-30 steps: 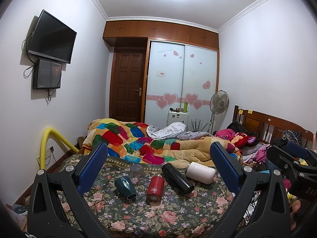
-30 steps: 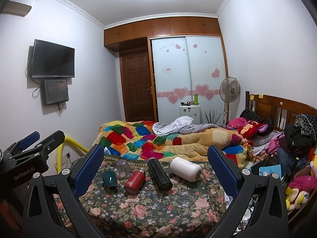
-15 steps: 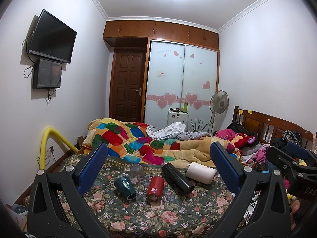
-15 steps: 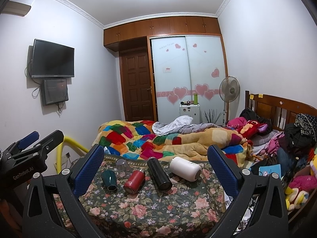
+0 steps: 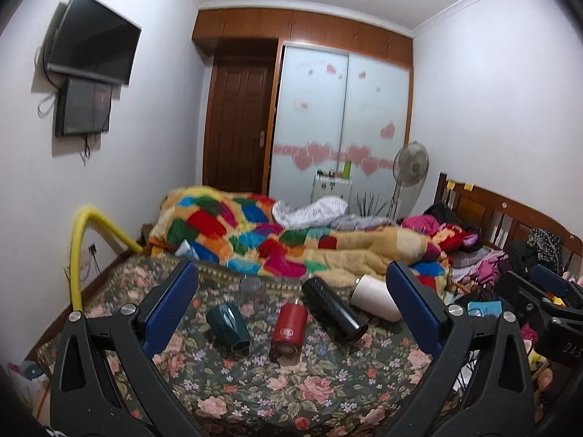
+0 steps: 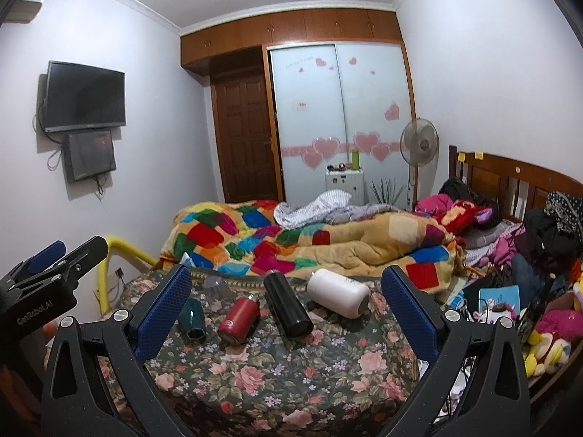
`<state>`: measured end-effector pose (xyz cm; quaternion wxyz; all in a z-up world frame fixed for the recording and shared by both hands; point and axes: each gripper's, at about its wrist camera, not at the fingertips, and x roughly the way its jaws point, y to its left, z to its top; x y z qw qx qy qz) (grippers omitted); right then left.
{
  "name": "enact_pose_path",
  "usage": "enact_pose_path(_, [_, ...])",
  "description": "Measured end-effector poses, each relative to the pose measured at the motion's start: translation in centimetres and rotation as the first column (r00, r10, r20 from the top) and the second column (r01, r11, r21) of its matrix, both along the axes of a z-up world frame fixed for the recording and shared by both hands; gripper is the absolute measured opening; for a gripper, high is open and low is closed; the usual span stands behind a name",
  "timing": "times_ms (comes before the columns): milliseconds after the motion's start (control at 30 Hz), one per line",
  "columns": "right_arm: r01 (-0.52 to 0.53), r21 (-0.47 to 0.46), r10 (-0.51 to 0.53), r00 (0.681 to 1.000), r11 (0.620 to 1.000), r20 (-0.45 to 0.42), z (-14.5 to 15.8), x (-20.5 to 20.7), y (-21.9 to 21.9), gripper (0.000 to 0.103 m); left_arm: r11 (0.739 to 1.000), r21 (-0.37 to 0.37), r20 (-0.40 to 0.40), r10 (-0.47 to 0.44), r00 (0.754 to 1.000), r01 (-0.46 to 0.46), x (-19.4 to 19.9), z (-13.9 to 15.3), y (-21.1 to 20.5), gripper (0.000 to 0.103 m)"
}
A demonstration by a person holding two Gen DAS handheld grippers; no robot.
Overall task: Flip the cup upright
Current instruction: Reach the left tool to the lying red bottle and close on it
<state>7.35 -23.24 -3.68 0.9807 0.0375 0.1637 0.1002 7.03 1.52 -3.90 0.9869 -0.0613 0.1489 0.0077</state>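
Red cup [image 5: 288,331] lies sideways; left tongs [image 6: 43,276] read "GenRobot.AI".

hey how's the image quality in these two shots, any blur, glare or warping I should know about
Left wrist view: slight motion blur, so the quilt and door look soft; the ceiling light blows out the top edge. Right wrist view: sharper, the red cup reads crisply. Both views: strong fisheye bending of walls, dark vignetted corners, and open tongs blocking the foreground.
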Motion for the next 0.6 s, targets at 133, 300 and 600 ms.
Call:
enact_pose_path(133, [0.016, -0.011, -0.017, 0.997, 1.0, -0.072, -1.9, 2.4, -0.2, 0.103, 1.0, -0.03, -0.13, 0.004, 0.992, -0.008, 4.7, -3.0, 0.7, 0.103])
enact_pose_path(300, [0.026, -0.022, -0.029, 0.986, 0.999, -0.165, -4.2, 5.6, -0.3, 0.103, 0.998, -0.064, -0.296, -0.024, 0.955, 0.005, 11.1, -8.1, 1.3, 0.103])
enact_pose_path(600, [0.028, -0.03, -0.036, 0.946, 0.999, -0.321, -8.7, 11.6, -0.2, 0.103, 0.996, -0.014, -0.46, -0.081, 0.884, 0.084, 19.6, -15.6, -0.4, 0.101])
